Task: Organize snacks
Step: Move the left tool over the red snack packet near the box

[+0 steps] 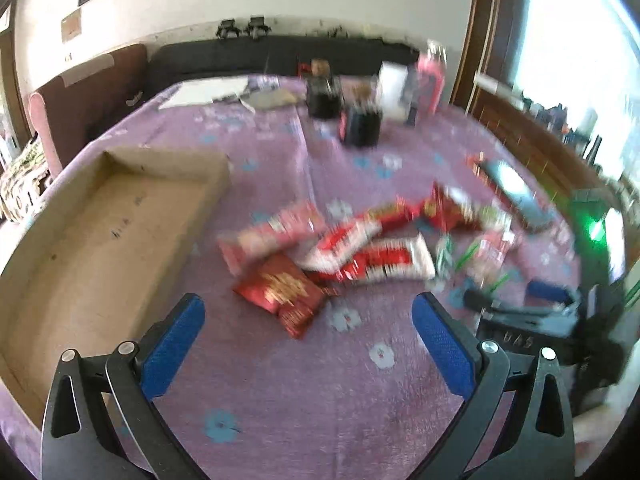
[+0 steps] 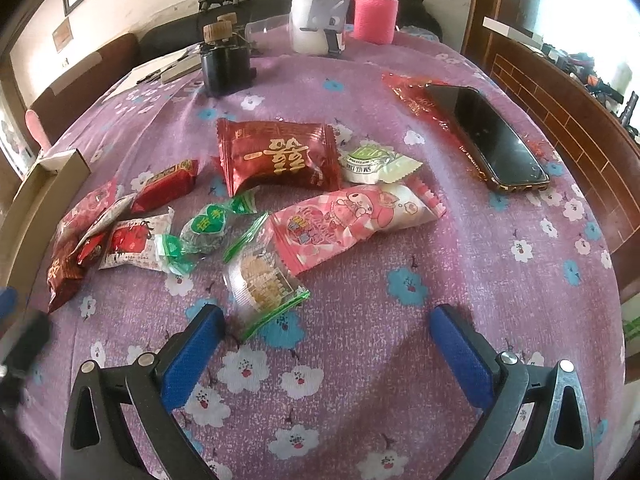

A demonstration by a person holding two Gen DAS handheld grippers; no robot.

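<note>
Left gripper and right gripper hover, jaws spread wide (both empty).

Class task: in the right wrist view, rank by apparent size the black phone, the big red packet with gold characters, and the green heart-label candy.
1-2. Black phone and big red packet: similar in area, so unranked.
3. Green heart-label candy: clearly smallest.

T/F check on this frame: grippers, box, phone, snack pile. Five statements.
1. Both grippers, left gripper and right gripper, are open and hold nothing. True.
2. The cardboard box already holds snacks. False: none show inside it.
3. The phone lies partly on a red packet. True.
4. The pink cartoon packet is in the right gripper. False: it lies on the tablecloth.
5. The pink bottle lies on its side. False: upright.
</note>
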